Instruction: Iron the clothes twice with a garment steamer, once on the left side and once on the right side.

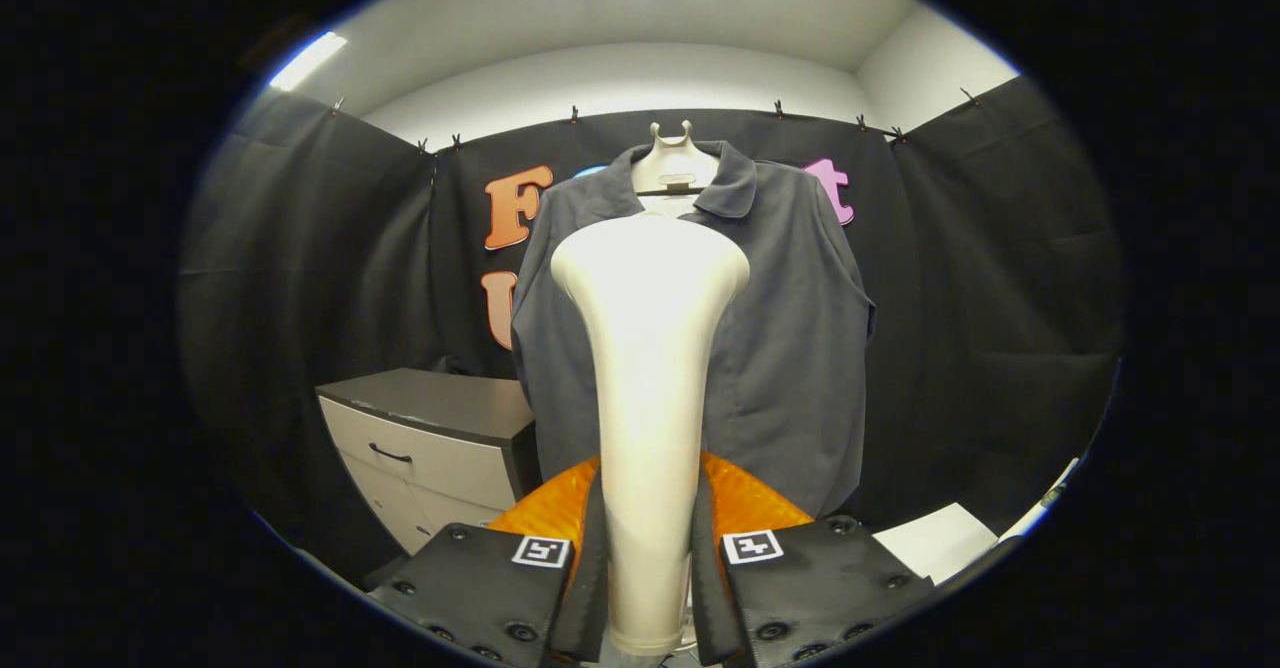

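Observation:
A cream garment steamer (648, 388) stands upright between my fingers, its wide head up at chest height of the shirt. My gripper (648, 558) is shut on its handle, one finger pressing each side. Beyond it a dark grey collared shirt (800, 348) hangs on a white hanger (672, 163) against the black booth wall. The steamer head covers the shirt's middle; I cannot tell whether it touches the cloth.
A grey-topped drawer cabinet (430, 438) stands to the left below the shirt. An orange padded surface (745, 503) lies just behind the fingers. White sheets (940, 538) rest at the lower right.

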`<state>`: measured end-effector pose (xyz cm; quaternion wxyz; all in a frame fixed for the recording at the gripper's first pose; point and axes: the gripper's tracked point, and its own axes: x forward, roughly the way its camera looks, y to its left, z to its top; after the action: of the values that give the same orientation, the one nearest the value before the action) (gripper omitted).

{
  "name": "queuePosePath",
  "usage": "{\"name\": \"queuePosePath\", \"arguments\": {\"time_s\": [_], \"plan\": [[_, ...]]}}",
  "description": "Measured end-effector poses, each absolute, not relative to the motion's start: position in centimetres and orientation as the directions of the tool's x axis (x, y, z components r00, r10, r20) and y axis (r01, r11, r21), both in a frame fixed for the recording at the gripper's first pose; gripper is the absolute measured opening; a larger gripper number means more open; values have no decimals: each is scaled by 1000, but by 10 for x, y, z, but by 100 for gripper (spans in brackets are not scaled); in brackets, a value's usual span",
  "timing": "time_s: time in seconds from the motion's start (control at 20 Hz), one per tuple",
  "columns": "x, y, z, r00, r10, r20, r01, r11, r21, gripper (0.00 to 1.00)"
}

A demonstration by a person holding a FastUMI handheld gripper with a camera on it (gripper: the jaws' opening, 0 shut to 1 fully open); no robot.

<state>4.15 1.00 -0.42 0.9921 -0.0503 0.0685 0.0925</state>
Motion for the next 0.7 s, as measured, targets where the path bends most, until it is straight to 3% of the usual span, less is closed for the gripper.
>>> {"name": "queuePosePath", "arguments": {"time_s": [0.7], "plan": [[45,2,-9,978,141,-151,-156,984,-90,42]]}}
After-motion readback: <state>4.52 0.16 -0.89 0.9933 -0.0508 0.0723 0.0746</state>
